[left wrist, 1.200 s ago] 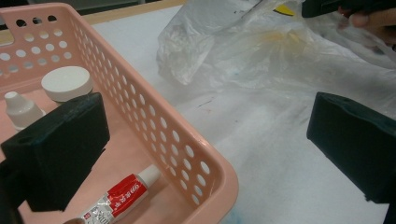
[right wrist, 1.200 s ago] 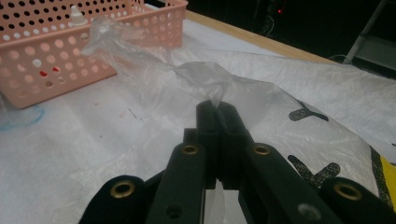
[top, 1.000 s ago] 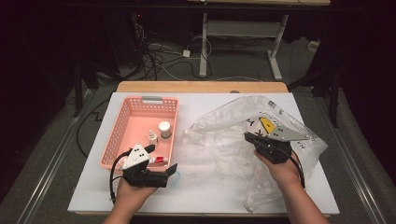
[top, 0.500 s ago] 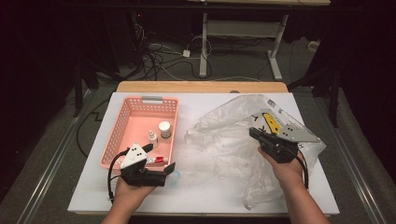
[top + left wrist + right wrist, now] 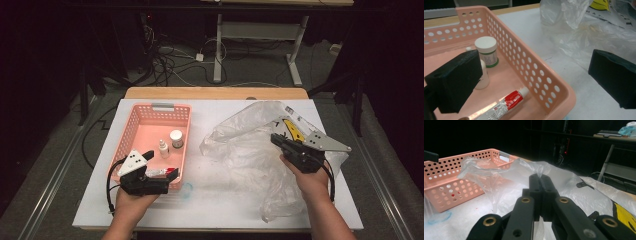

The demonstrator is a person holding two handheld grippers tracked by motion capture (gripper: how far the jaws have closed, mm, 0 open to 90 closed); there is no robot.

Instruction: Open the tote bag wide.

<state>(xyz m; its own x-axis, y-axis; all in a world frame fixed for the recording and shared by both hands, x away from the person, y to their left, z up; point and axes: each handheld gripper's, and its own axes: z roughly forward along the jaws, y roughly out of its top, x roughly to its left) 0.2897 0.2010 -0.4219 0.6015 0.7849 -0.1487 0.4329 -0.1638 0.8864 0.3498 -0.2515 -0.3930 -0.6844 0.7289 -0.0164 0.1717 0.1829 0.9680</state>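
A pink perforated basket (image 5: 131, 130) stands on the left of the white table. In it are a white-capped jar (image 5: 176, 138), a small dropper bottle (image 5: 163, 148) and a red-and-white tube (image 5: 162, 172). My left gripper (image 5: 162, 165) is open at the basket's near right corner. In the left gripper view (image 5: 534, 75) its jaws stand wide apart either side of the basket wall (image 5: 524, 62), over the tube (image 5: 506, 102) and beside the jar (image 5: 486, 51). My right gripper (image 5: 275, 137) is shut on a crumpled clear plastic bag (image 5: 250, 145), pinching a fold of the film at its tips (image 5: 540, 178).
The bag spreads over the right half of the table and carries a yellow print (image 5: 292, 130). A faint blue ring mark (image 5: 187, 190) lies near the basket's front corner. A wooden strip (image 5: 215, 93) edges the far side, with cables and desk legs on the floor beyond.
The right gripper has crept slightly to the right with the bag still pinched. The left hand has stayed almost still at the basket's corner.
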